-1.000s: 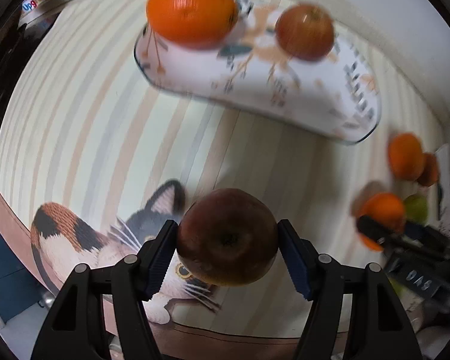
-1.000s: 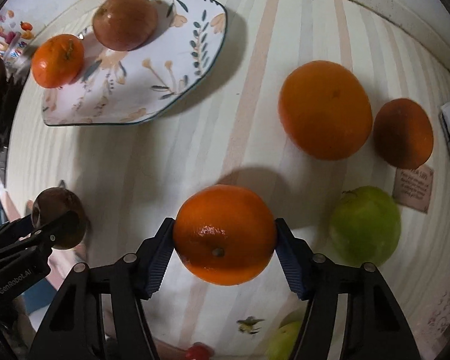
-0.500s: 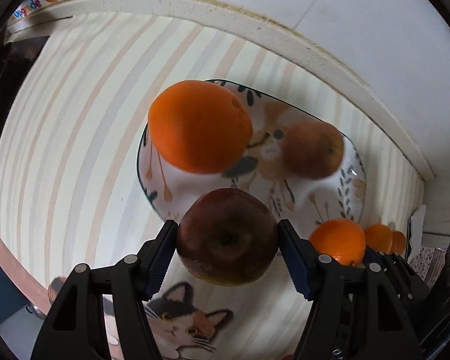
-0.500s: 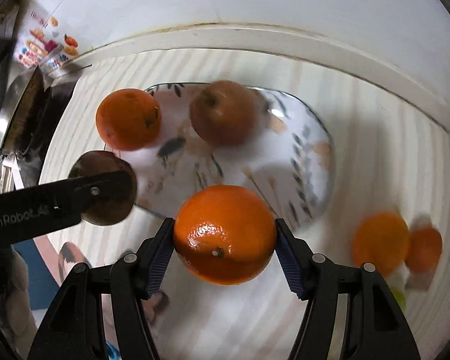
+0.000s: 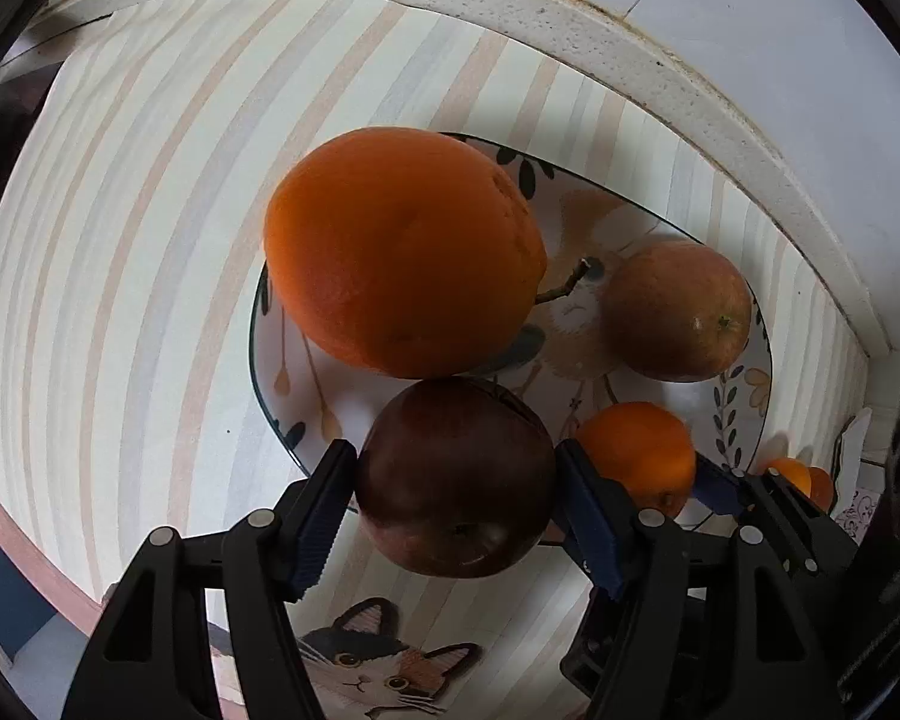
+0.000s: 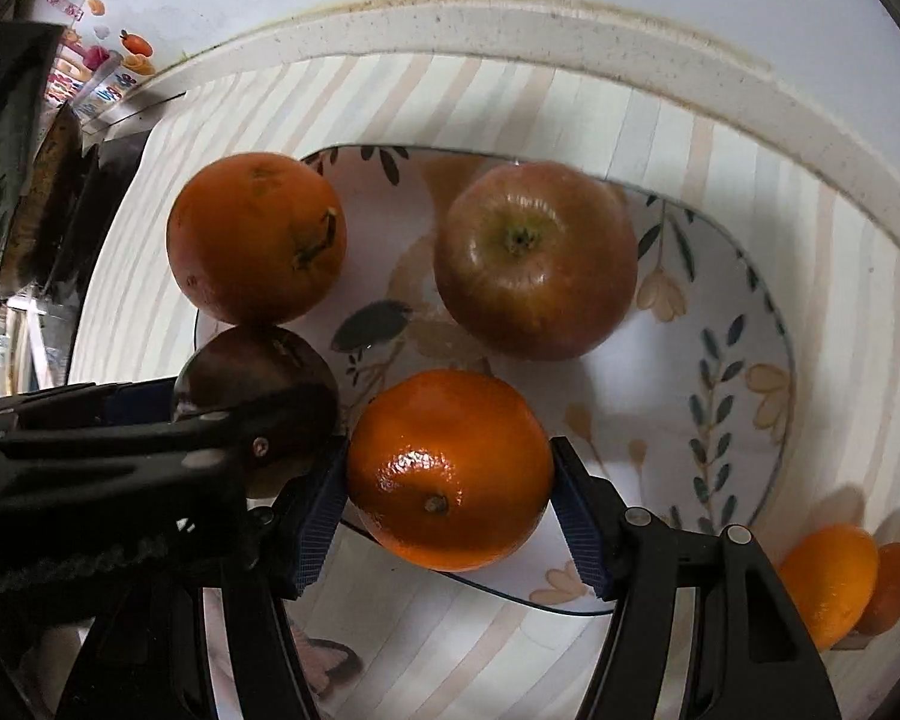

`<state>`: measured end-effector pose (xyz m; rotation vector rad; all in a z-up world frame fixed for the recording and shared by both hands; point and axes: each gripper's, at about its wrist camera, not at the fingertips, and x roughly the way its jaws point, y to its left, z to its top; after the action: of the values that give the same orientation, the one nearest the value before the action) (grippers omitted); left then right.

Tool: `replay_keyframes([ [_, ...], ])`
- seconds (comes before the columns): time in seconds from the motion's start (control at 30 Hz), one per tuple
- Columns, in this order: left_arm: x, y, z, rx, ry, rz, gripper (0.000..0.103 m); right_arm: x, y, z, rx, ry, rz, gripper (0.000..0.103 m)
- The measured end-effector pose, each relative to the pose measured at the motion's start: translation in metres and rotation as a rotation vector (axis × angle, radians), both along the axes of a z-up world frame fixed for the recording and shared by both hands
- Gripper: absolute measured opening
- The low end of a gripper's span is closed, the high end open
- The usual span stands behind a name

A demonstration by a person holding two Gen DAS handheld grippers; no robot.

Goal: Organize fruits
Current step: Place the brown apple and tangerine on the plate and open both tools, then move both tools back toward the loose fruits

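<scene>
The left gripper (image 5: 456,480) is clamping a glossy, dark red apple (image 5: 455,477) between its ribbed blue jaws, over the 7 o'clock rim of the floral plate (image 6: 744,420). The right gripper (image 6: 450,471) is squeezing a shiny, dimpled orange (image 6: 450,468) over the plate's near rim. A larger matte orange (image 6: 257,238) and a red-green apple (image 6: 536,258) are sitting on the plate. The striped table (image 5: 120,240) is showing a printed cat only in the left wrist view; the right wrist view is showing two more oranges (image 6: 834,582) at 4 o'clock.
</scene>
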<state>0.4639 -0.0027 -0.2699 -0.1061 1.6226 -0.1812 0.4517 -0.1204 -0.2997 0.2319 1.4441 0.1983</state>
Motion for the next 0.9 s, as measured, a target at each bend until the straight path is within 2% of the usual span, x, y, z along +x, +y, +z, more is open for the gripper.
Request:
replay_keyframes([
  [0.07,0.000,0.002,0.001,0.000,0.008,0.005,0.066,0.001,-0.001,-0.001,0.010,-0.001,-0.002,0.068],
  [0.23,-0.003,0.011,0.013,-0.028,-0.010,0.040,0.068,-0.006,-0.013,0.013,0.041,-0.011,0.002,0.086],
  [0.37,-0.006,0.024,0.031,-0.039,-0.038,0.055,0.080,-0.017,-0.025,0.027,0.033,-0.014,-0.016,0.088],
  [0.43,-0.010,0.029,0.039,-0.025,-0.061,0.058,0.082,-0.024,-0.031,0.033,0.016,-0.020,-0.029,0.093],
  [0.73,-0.039,0.033,0.062,0.092,-0.192,0.039,0.083,-0.052,-0.048,0.068,-0.087,-0.094,-0.078,0.094],
  [0.9,-0.055,0.034,0.072,0.118,-0.231,0.033,0.083,-0.066,-0.053,0.086,-0.119,-0.128,-0.094,0.094],
])
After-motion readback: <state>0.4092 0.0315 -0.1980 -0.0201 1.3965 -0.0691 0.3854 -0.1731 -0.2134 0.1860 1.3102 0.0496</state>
